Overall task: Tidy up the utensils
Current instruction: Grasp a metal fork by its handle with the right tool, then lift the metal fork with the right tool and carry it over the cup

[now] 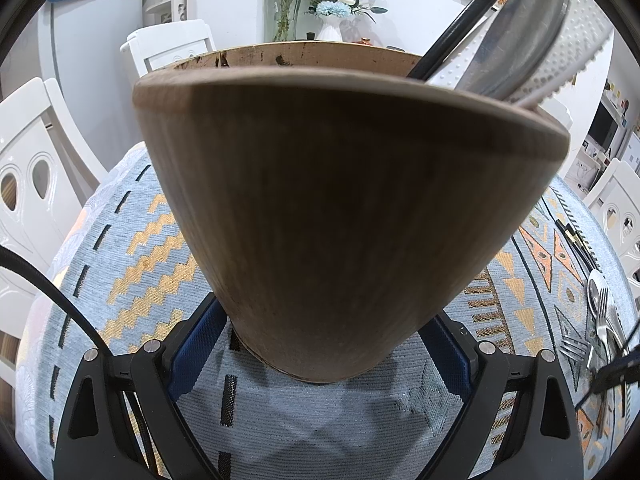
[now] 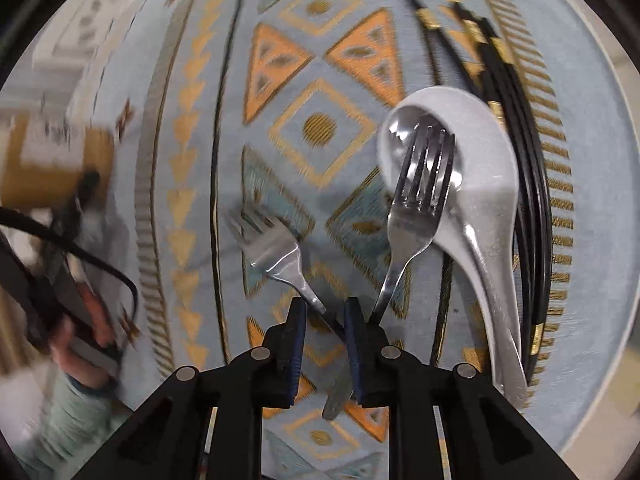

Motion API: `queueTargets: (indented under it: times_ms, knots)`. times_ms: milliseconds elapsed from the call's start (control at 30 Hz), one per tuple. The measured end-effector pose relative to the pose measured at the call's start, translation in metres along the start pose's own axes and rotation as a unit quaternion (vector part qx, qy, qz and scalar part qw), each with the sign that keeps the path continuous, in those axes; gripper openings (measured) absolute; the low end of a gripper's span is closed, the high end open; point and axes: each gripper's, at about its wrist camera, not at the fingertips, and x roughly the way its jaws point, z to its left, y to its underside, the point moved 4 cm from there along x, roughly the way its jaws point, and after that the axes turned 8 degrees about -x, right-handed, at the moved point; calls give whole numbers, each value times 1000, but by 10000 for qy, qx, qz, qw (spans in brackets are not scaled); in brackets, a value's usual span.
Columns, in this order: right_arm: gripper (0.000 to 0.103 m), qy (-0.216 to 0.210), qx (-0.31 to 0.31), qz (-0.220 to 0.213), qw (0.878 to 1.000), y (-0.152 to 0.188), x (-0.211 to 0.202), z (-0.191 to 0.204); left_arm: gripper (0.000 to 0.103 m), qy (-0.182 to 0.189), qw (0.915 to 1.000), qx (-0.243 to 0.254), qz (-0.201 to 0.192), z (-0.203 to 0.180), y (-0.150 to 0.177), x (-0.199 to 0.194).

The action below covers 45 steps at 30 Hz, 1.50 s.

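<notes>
1. Two fingers of the left gripper (image 1: 320,364) are standing wide either side of the wooden holder (image 1: 344,208) at its base; whether the pads are pressing it, I cannot tell. The holder is standing upright on the tablecloth (image 1: 120,240), with the loose cutlery lying far to its right.

2. Right gripper (image 2: 326,344) is pointing steeply down, jaws narrow around the handle of the near fork (image 2: 276,252), which is running up and left from the tips. A second fork (image 2: 416,200) is lying across the white spoon (image 2: 480,208), beside the black chopsticks (image 2: 520,200).

The tall holder (image 1: 320,216) looks like matt wood or bamboo with fine vertical grain — its rim is worn and flecked. Beneath it the tablecloth (image 1: 132,248) is ribbed woven cloth. The forks (image 2: 416,184) are glossy polished metal, the spoon (image 2: 480,184) perhaps glazed white ceramic — blur hinders certainty.
</notes>
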Motion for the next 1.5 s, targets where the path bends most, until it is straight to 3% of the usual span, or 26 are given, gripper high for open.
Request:
queueTargets:
  times_ms: [100, 233, 367, 533, 633, 667, 1000, 1100, 1233, 1500]
  knots:
    - [19, 276, -414, 221, 9985, 7, 3, 11, 94, -2, 10000, 2, -2, 0, 0, 0]
    - [23, 342, -468, 528, 9969, 13, 4, 9, 94, -2, 10000, 1, -1, 0, 0, 0]
    - [25, 635, -317, 565, 9959, 24, -5, -25, 94, -3, 10000, 2, -2, 0, 0, 0]
    - [27, 334, -409, 79, 9986, 25, -30, -27, 94, -5, 10000, 2, 5, 0, 0, 0]
    - [46, 326, -829, -196, 9958, 8, -32, -3, 94, -2, 10000, -1, 4, -1, 0, 1]
    - [46, 369, -1016, -282, 9937, 1, -30, 3, 94, -2, 10000, -2, 4, -1, 0, 1]
    - [46, -138, -1335, -118, 9909, -56, 3, 27, 94, -2, 10000, -2, 4, -1, 0, 1]
    - [42, -17, -1337, -151, 9909, -66, 5, 29, 95, -5, 10000, 0, 4, -1, 0, 1]
    - [26, 32, -1223, -107, 9924, -63, 9, 43, 95, -1, 10000, -3, 5, -1, 0, 1]
    - [24, 23, -1030, 5, 9947, -37, 7, 38, 95, 0, 10000, -4, 6, -1, 0, 1]
